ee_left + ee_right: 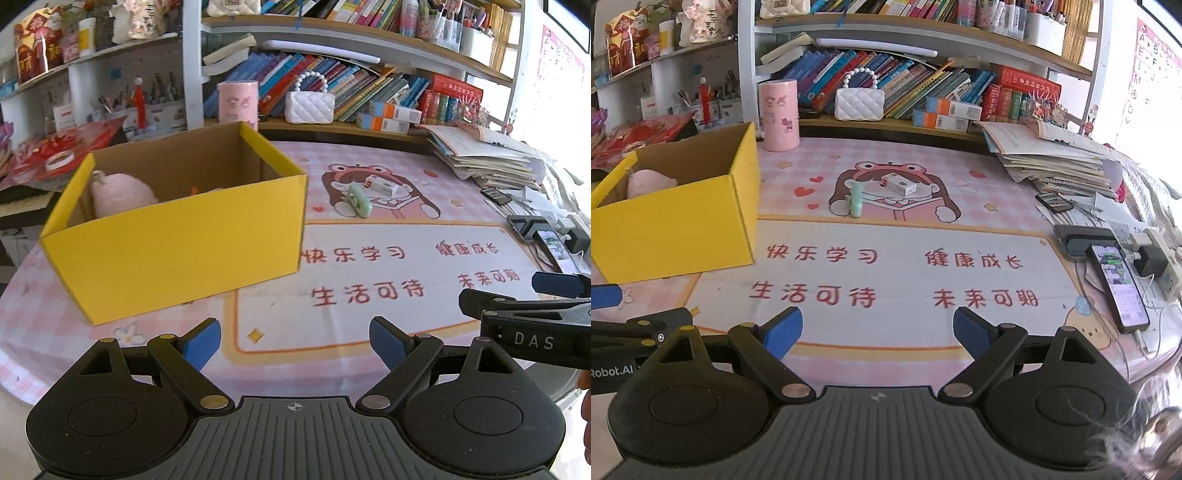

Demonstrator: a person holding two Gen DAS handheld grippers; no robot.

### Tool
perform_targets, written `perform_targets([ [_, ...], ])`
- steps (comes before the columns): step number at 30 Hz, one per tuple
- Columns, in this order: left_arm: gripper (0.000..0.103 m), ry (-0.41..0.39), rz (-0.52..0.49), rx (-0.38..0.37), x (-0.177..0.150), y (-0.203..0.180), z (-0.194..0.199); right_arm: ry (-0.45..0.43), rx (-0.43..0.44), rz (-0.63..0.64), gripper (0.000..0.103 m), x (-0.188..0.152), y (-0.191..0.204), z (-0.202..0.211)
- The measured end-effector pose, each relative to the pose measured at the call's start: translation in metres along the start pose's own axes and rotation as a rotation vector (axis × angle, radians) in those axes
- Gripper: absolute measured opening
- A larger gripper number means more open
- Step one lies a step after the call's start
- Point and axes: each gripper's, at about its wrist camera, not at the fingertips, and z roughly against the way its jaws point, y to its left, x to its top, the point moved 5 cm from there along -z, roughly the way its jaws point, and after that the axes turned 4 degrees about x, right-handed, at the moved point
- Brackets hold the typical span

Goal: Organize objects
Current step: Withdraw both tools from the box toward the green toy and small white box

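Observation:
A yellow cardboard box (pixel 177 243) stands open on the pink desk mat, left of centre; it also shows in the right wrist view (pixel 676 225). A pink plush (pixel 118 194) lies inside it. A small green tube-like object (pixel 358 201) and a small white carton (pixel 382 186) lie on the mat's cartoon picture, farther back; both also show in the right wrist view, the green object (pixel 856 201) and the carton (pixel 899 184). My left gripper (pixel 295 345) is open and empty near the front edge. My right gripper (pixel 877 334) is open and empty beside it.
A pink cylinder (pixel 778 116) and a white quilted purse (pixel 860 103) stand at the back by the bookshelf. A stack of papers (pixel 1052 158) sits back right. Phones and chargers (pixel 1119 280) with cables lie along the right edge.

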Motion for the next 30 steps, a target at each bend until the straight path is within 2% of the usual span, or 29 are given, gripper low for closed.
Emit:
perform_targets([
  [15,0.089,0.003,-0.014,-0.030,0.037,-0.066,-0.044,0.011,0.008,0.024,0.088,0.038,-0.064,-0.042],
  [21,0.088,-0.016,-0.011,-0.016,0.052,-0.094,-0.061,0.012,0.027,0.035,0.082,0.053,-0.094,-0.062],
  [22,0.087,-0.020,-0.006,-0.005,0.054,-0.097,-0.063,0.012,0.037,0.037,0.080,0.055,-0.098,-0.065],
  [28,0.063,-0.008,0.003,0.017,0.064,-0.113,-0.082,0.005,0.100,0.024,0.067,0.071,-0.119,-0.086],
  [30,0.059,-0.006,0.005,0.029,0.070,-0.117,-0.089,0.006,0.123,0.017,0.061,0.077,-0.125,-0.095],
])
